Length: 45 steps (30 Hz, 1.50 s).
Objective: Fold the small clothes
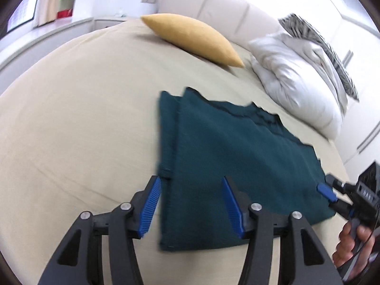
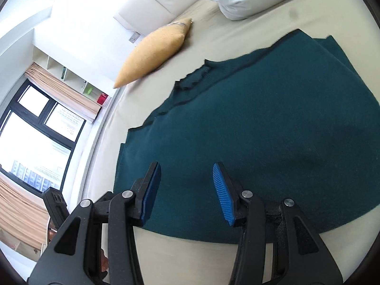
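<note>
Both our claws, left gripper (image 1: 191, 182) and right gripper (image 2: 186, 169), hung released over the teal sweater (image 1: 228, 156); a careless bump could have unfolded it.

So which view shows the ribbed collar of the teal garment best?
The right wrist view: the collar sits sharp along the far edge of the teal garment, its ribbing visible. The left wrist view shows the same garment blurred by motion, with the collar only a dark, ragged patch on its far edge.
</note>
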Tool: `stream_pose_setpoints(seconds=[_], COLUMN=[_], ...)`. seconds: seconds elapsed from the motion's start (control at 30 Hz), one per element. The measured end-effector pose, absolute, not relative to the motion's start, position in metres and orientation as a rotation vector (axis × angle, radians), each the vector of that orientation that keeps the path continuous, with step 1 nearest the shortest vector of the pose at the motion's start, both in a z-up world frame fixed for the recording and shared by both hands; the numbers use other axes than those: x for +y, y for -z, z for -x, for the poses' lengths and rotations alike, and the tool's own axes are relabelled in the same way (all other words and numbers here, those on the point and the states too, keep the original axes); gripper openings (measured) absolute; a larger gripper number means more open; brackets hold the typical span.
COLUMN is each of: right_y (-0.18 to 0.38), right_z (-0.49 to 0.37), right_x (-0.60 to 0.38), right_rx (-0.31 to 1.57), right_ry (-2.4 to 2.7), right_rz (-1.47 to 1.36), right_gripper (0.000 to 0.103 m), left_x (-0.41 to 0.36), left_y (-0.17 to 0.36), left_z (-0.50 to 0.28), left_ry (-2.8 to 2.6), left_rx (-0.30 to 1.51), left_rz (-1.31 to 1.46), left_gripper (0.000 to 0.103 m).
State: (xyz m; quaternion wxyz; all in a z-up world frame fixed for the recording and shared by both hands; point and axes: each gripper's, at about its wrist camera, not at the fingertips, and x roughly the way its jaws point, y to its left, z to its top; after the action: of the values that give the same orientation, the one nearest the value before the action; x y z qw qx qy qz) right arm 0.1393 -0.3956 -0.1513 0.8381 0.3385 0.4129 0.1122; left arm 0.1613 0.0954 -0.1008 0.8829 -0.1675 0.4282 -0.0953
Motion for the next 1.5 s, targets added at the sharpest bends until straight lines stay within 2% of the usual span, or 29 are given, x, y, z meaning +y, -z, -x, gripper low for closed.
stream_pose_setpoints(seconds=[0.13, 0.2, 0.33, 0.5, 0.67, 0.8, 1.03, 1.1, 1.13, 1.3, 1.33, 1.37, 1.4, 1.5], right_y=[0.147, 0.149, 0.152, 0.145, 0.130, 0.128, 0.144, 0.149, 0.150, 0.151, 0.151, 0.150, 0.150, 0.149], right_z=[-0.145, -0.150, -0.163, -0.177, -0.175, -0.168, -0.162, -0.166, -0.169, -0.182, -0.185, -0.188, -0.192, -0.205], right_x=[-0.376, -0.364, -0.348, -0.345, -0.394, -0.436, -0.418, -0.406, -0.397, -0.356, -0.348, -0.342, -0.335, -0.312], right_rx=[0.897, 0.905, 0.916, 0.897, 0.845, 0.819, 0.839, 0.853, 0.860, 0.906, 0.912, 0.918, 0.925, 0.943], right_ry=[-0.265, -0.280, -0.303, -0.277, -0.134, -0.069, -0.237, -0.286, -0.318, -0.425, -0.439, -0.449, -0.460, -0.495], right_rz=[-0.721, -0.719, -0.721, -0.668, -0.604, -0.668, -0.727, -0.733, -0.731, -0.698, -0.690, -0.685, -0.683, -0.679], right_gripper=[0.045, 0.045, 0.045, 0.045, 0.045, 0.045, 0.045, 0.045, 0.045, 0.045, 0.045, 0.045, 0.045, 0.045], left_x=[0.121, 0.130, 0.127, 0.119, 0.118, 0.115, 0.120, 0.126, 0.129, 0.132, 0.132, 0.131, 0.131, 0.131], left_y=[0.114, 0.121, 0.126, 0.127, 0.124, 0.130, 0.142, 0.147, 0.148, 0.154, 0.154, 0.155, 0.155, 0.153], left_z=[-0.173, -0.181, -0.197, -0.212, -0.218, -0.221, -0.239, -0.244, -0.246, -0.254, -0.254, -0.254, -0.254, -0.252], left_ry=[0.178, 0.188, 0.246, 0.269, 0.250, 0.249, 0.379, 0.396, 0.406, 0.426, 0.426, 0.421, 0.412, 0.415], left_rx=[0.948, 0.974, 1.013, 1.045, 1.047, 1.048, 1.076, 1.091, 1.105, 1.151, 1.155, 1.164, 1.170, 1.162], left_rz=[0.459, 0.524, 0.554, 0.541, 0.497, 0.490, 0.662, 0.724, 0.749, 0.803, 0.800, 0.786, 0.771, 0.755], left_gripper=[0.058, 0.064, 0.069, 0.069, 0.069, 0.071, 0.073, 0.067, 0.060, 0.047, 0.039, 0.026, 0.019, 0.015])
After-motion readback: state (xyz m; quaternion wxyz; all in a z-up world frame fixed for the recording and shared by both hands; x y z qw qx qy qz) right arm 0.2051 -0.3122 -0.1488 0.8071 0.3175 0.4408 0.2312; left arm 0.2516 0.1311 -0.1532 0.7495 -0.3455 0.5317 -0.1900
